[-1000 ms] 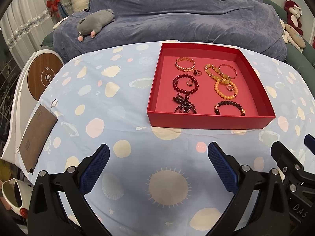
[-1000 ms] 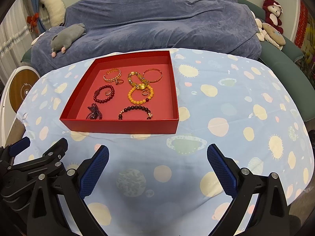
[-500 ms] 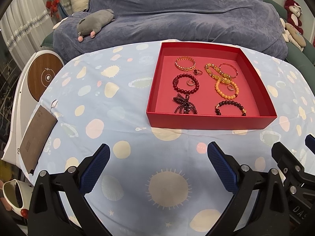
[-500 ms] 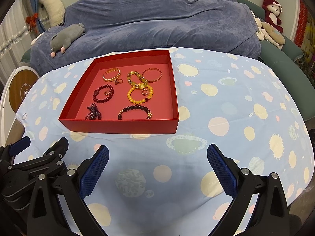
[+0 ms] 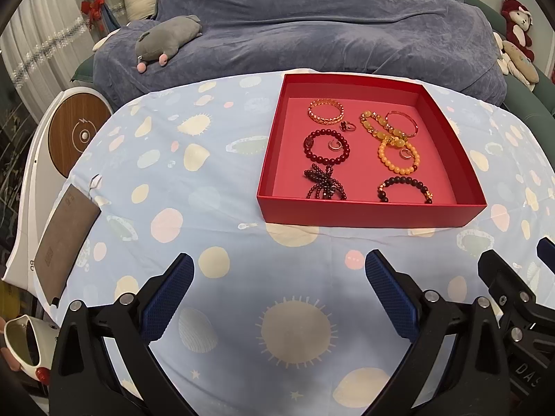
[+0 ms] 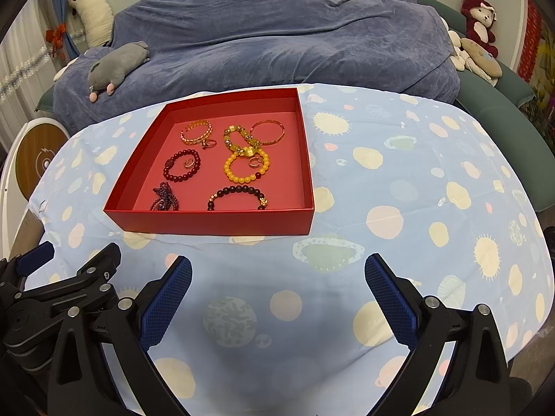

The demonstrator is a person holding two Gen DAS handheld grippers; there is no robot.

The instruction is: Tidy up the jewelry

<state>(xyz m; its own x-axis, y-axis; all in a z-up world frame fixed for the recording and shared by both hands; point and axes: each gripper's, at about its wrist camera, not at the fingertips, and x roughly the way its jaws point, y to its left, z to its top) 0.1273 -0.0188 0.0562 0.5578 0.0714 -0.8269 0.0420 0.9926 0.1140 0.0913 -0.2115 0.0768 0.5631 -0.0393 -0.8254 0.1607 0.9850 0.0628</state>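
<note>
While both grippers, left (image 5: 279,294) and right (image 6: 277,294), hover over the bench (image 5: 208,159) with fingers wide and empty, barely shifted since a second ago, all jewelry (image 5: 360,149) lies inside the red box (image 5: 367,213), some pieces overlapping.

Red box (image 5: 367,212), light-blue spotted tablecloth (image 5: 180,180), orange and seemingly maroon bracelets.

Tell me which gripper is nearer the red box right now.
Left, narrowly. The left gripper faces the red box ahead and slightly to its right; the right gripper has it ahead and further to its left. Both hover apart from it, jaws open.
</note>
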